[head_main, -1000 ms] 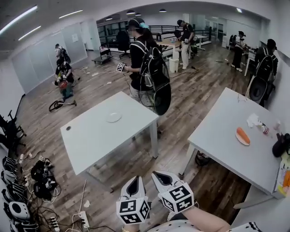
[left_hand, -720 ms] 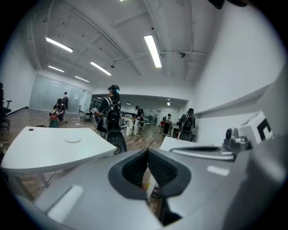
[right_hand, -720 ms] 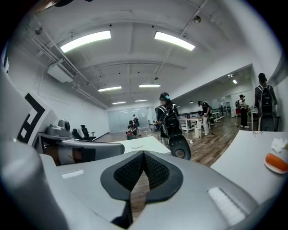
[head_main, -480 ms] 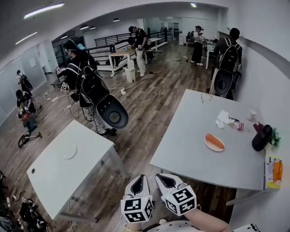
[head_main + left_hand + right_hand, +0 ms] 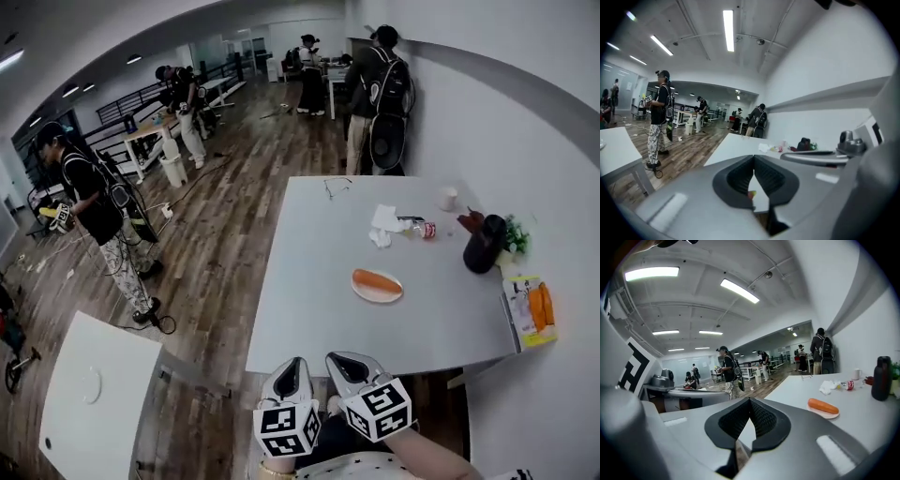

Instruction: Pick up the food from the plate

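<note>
Wood-plank flooring is running through an open office where several people are standing, seen from the head view. A pale table (image 5: 309, 291) is standing against the right-hand wall. An orange carrot (image 5: 376, 281) is lying on a small plate (image 5: 375, 300) toward the table's near edge. It is well apart from the black bottle (image 5: 484, 244) by the wall edge and the crumpled tissue (image 5: 384, 221) farther back. Below, the left gripper (image 5: 292, 367) and the right gripper (image 5: 345, 364) are hanging side by side just short of the near edge, touching nothing.

Left gripper view: the jaws are sitting pressed together with nothing between them, pointing over the tabletop.

Right gripper view: the jaws are likewise sitting closed and empty, with the carrot lying ahead and to the right on its plate.

Judging from this, both pairs of jaws are needing to open before any approach. A closed tip arriving at the round carrot is likely to be rolling it off the shallow plate, or pushing the plate across the smooth top.
</note>
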Action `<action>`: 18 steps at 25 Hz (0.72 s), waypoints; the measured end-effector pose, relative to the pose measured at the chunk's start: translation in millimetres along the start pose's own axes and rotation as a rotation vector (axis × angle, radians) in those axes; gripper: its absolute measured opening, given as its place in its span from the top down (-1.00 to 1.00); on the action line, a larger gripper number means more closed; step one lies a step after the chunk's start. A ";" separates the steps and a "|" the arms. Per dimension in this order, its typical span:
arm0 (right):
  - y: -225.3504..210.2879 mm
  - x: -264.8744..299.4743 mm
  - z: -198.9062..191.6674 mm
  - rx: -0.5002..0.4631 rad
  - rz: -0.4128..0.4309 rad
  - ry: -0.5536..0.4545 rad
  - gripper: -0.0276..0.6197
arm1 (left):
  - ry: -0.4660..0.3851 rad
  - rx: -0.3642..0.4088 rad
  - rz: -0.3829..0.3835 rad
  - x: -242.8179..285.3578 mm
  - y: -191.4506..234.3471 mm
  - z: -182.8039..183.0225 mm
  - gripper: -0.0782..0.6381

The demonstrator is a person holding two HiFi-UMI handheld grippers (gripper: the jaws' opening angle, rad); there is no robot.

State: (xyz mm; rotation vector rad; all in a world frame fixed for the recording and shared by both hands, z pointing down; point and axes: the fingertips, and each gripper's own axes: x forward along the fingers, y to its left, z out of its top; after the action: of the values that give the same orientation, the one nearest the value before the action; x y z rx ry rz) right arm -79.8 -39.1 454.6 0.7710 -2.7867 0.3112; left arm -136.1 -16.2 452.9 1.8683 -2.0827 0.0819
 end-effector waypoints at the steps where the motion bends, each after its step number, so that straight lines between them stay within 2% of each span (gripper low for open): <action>1: -13.8 1.2 0.3 0.004 -0.025 0.001 0.92 | 0.002 0.006 -0.020 13.9 -5.6 2.7 0.76; 6: -83.5 12.5 0.0 0.009 -0.142 0.038 0.92 | 0.019 0.040 -0.113 85.0 -32.9 12.6 0.76; 13: -178.2 45.2 -1.9 -0.042 -0.238 0.142 0.92 | 0.060 0.057 -0.219 181.7 -63.4 18.0 0.76; 16: -218.5 64.8 -6.6 -0.124 -0.262 0.212 0.92 | 0.073 0.062 -0.225 217.5 -64.4 15.8 0.76; 18: -245.4 81.4 -18.1 -0.205 -0.251 0.301 0.92 | 0.092 0.052 -0.232 239.9 -64.0 9.9 0.76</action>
State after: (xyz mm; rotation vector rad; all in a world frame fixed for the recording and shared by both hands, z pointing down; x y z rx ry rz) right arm -15.6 -278.9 529.0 0.9246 -2.3655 0.0844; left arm -94.3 -256.4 501.0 2.0813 -1.8071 0.1638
